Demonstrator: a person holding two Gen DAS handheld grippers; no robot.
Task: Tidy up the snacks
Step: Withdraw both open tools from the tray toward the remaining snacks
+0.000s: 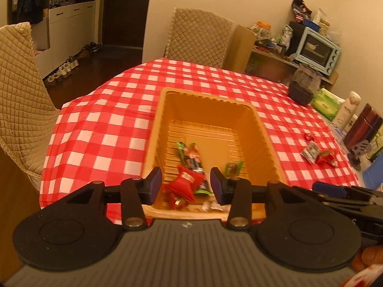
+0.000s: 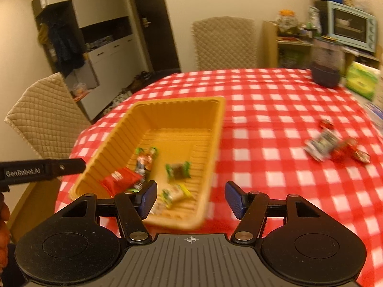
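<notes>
Two wrist views, angled down, close over one shared tray (image 1: 210, 110) — left centred, right offset.

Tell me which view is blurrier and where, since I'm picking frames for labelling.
Right wrist view: motion blur smears the loose wrapped snacks on the cloth and the orange ribbed plastic tray; the dark jar is soft. Left wrist view: sharper, only mild blur on the tray's wrappers. Both: warm yellow light, fisheye bending of the red-and-white checked tablecloth.
</notes>
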